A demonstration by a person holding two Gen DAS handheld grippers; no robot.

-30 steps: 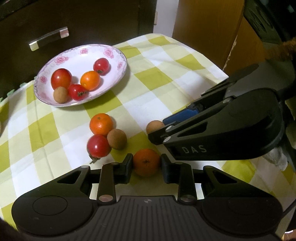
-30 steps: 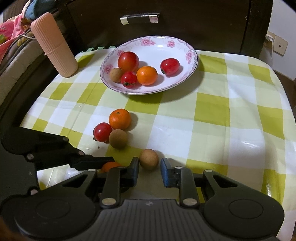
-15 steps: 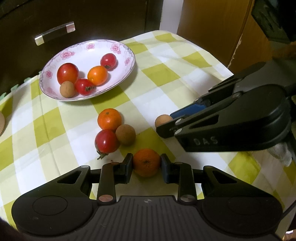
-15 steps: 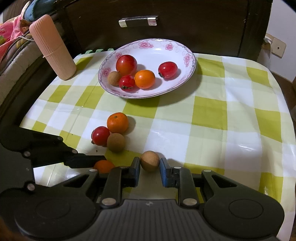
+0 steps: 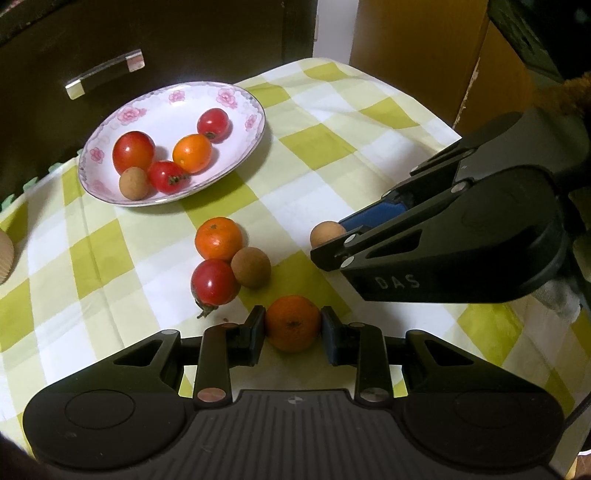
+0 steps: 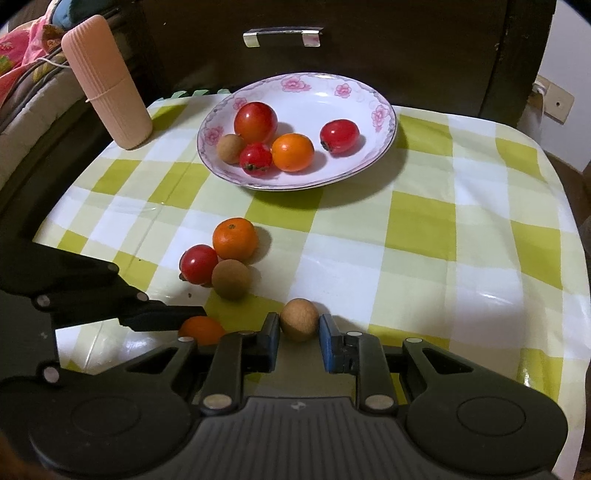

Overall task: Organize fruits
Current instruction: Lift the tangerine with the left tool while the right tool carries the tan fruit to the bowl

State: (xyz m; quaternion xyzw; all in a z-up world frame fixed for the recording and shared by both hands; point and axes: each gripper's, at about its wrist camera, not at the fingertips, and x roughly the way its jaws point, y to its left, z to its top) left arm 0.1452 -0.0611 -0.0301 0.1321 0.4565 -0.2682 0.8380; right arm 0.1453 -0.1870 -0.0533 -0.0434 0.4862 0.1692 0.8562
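Note:
My left gripper (image 5: 293,325) is shut on a small orange (image 5: 293,322), held just above the checked cloth. My right gripper (image 6: 299,325) is shut on a brown longan (image 6: 299,318); it shows in the left wrist view (image 5: 327,233) too. A white flowered plate (image 5: 236,92) at the back holds several fruits: tomatoes, an orange, a longan. An orange (image 5: 218,238), a tomato (image 5: 214,282) and a longan (image 5: 251,267) lie together on the cloth between plate and grippers.
The table has a green and white checked cloth (image 6: 424,229). A ribbed pink cylinder (image 6: 107,81) stands at the back left. A dark cabinet with a metal handle (image 6: 282,35) is behind the table. The table edge drops off at the right.
Both grippers have lifted and drawn back a little with their fruits held. The three loose fruits and the plate have not moved.

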